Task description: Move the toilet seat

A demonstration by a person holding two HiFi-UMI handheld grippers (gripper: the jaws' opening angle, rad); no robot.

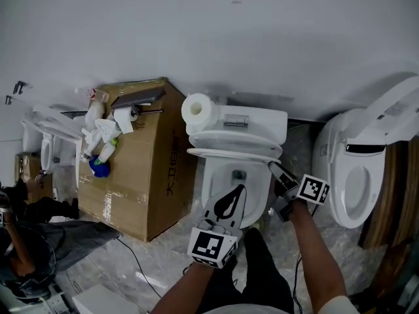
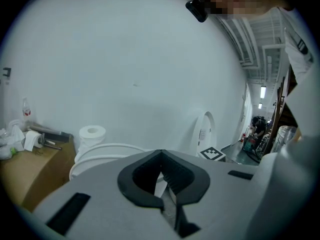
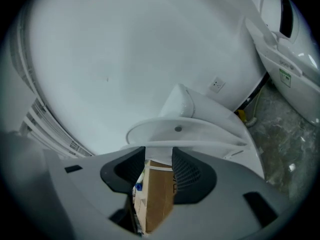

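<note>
A white toilet [image 1: 252, 198] stands in the middle, its seat [image 1: 232, 154] and lid tipped up against the tank [image 1: 258, 122]. In the left gripper view the seat [image 2: 92, 158] shows as white arcs ahead. My left gripper [image 1: 237, 191] hovers over the bowl, its black tips meeting with nothing between them [image 2: 161, 154]. My right gripper [image 1: 275, 169] is at the bowl's right side, just under the raised seat's edge. Its jaws [image 3: 159, 151] stand apart; the seat [image 3: 195, 134] lies just past the tips and the pads do not press on it.
A toilet roll [image 1: 200, 110] sits on the tank's left end. A cardboard box [image 1: 147, 175] with bottles on top stands close on the left. A second toilet [image 1: 353, 175] with raised lid is at the right, a third [image 1: 46, 146] at far left. A cable [image 1: 141, 267] crosses the floor.
</note>
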